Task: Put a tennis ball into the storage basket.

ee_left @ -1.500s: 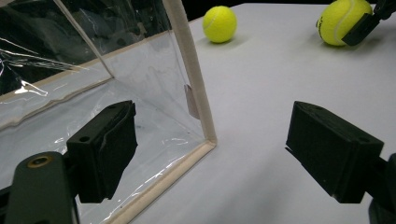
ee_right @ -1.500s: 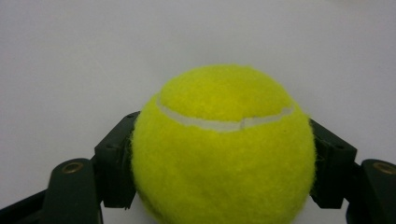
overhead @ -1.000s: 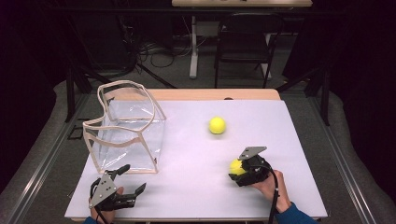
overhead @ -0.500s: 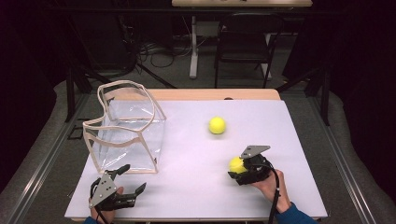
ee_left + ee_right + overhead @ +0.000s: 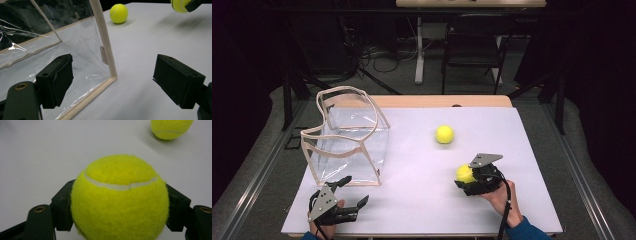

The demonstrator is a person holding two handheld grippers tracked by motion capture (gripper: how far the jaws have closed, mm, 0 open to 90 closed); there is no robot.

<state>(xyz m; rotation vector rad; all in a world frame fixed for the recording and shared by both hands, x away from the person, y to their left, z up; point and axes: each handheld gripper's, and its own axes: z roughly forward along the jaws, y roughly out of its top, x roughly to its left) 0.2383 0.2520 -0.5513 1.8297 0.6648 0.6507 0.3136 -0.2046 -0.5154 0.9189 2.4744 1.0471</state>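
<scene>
High view first: the right claw (image 5: pixel 468 179) sits at the near right part of the white desk (image 5: pixel 412 200), and it's clamped on a yellow tennis ball (image 5: pixel 464 173), which pokes out on the claw's left side. A hand (image 5: pixel 498 196) in a blue sleeve holds it from below. A second tennis ball (image 5: pixel 444 134) lies loose on the desk farther back, well apart from the held one, roughly mid-desk. Over on the left there's a clear plastic bag (image 5: pixel 347 142) with beige trim standing upright, mouth open at the top. The left claw (image 5: pixel 354 192) is just in front of the bag's near edge, jaws spread wide with nothing between them, near the desk's front edge.

Left gripper view: both black jaws stand far apart, empty. The left jaw shows against the bag's (image 5: pixel 50 45) clear side wall, and the beige corner seam runs down between the two jaws to the desk (image 5: pixel 150 45). Can't tell if that jaw actually touches the plastic. The loose ball (image 5: pixel 119 13) is up top beyond the bag, and the gripped ball (image 5: pixel 180 5) peeks in at the top right corner with a bit of the other claw on it.

Right gripper view: the held ball (image 5: pixel 120 200) is huge and centred, its white seam curving across the top, one pad pressed on each side. The loose ball (image 5: pixel 171 128) sits at the upper right on the desk (image 5: pixel 50 150).
</scene>
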